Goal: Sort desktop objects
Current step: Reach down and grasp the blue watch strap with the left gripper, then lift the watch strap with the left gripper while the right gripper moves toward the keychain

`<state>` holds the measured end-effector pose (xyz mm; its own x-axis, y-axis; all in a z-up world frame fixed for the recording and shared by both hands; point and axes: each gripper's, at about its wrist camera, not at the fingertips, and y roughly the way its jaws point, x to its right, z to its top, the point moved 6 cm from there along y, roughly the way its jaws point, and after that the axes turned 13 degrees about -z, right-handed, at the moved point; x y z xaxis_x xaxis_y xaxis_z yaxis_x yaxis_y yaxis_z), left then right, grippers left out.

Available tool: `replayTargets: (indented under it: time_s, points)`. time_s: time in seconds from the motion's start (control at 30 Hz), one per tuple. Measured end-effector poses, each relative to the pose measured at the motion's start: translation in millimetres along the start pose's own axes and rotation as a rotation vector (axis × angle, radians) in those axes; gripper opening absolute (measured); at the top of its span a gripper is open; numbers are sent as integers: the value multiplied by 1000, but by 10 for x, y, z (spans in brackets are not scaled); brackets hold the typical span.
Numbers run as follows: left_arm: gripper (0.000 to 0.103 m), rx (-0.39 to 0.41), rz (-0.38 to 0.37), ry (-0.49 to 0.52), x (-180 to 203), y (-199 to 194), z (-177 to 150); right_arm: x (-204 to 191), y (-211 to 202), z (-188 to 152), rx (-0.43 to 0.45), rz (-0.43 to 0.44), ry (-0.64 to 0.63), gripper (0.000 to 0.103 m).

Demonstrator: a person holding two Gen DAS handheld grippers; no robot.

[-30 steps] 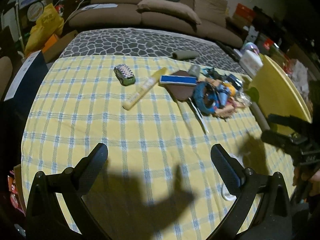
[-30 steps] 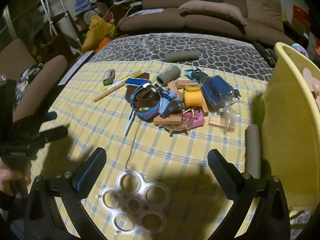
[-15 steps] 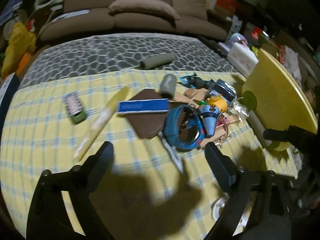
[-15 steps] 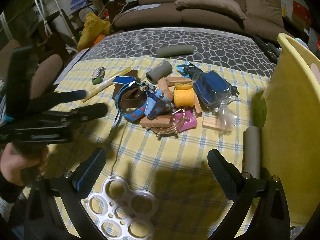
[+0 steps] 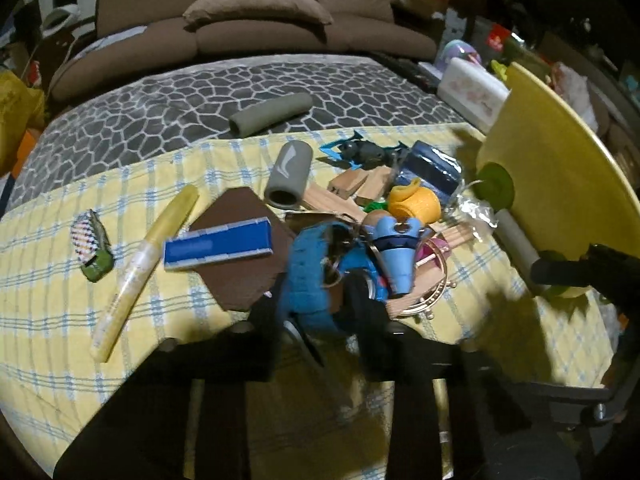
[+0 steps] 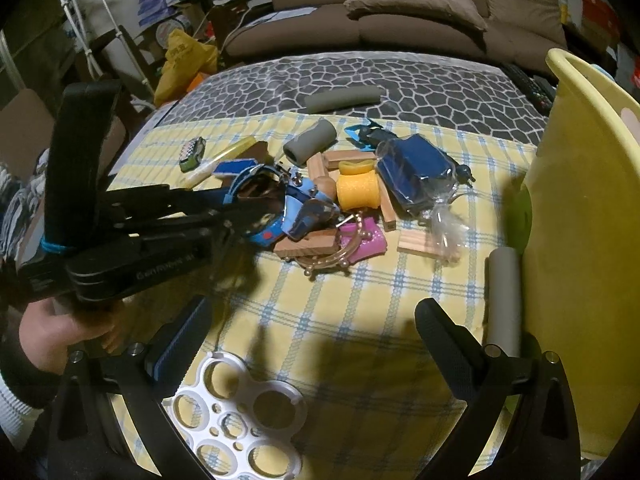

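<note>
A heap of small objects lies on the yellow checked cloth: a blue strap ring, a blue cone toy, an orange roll, wooden blocks and a grey foam tube. My left gripper has its jaws narrowed around the near side of the blue strap ring; in the right wrist view it reaches into the heap from the left. My right gripper is open and empty above the cloth, short of the heap.
A yellow tub stands at the right with a grey tube against it. A white perforated disc lies under my right gripper. A yellow marker, blue box and small toy car lie left of the heap.
My left gripper has moved forward and right to the heap and its jaws have closed in around the blue strap ring. My right gripper has barely moved.
</note>
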<state>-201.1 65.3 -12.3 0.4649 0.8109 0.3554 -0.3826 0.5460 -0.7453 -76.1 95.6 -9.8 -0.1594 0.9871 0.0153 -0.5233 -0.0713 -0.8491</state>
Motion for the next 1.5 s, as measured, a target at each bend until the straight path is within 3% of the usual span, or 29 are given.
replayTargets:
  time_s: [0.2, 0.57, 0.83, 1.0, 1.13, 1.2, 1.37, 1.5]
  points:
    - [18, 30, -76, -93, -90, -155, -35, 67, -52, 8, 12, -12, 10, 102]
    - [18, 112, -112, -119, 34, -691, 24, 195, -66, -2, 6, -7, 46, 102]
    - [18, 170, -177, -148, 169, -1172, -2, 242, -25, -24, -9, 1, 55, 83]
    - [18, 196, -194, -165, 206, -1429, -77, 183, 60, -37, -23, 18, 49, 82]
    - [17, 216, -210, -180, 183, -1561, -107, 19, 98, -23, -35, 81, 55, 67]
    - [12, 228, -210, -179, 175, -1606, -103, -99, 88, -12, -28, 85, 27, 67]
    - [11, 248, -196, -178, 130, -1682, -76, -291, 194, -3, -36, 58, -25, 67]
    - [11, 196, -174, -195, -9, -1602, -131, -358, 282, -14, -57, 55, -36, 67]
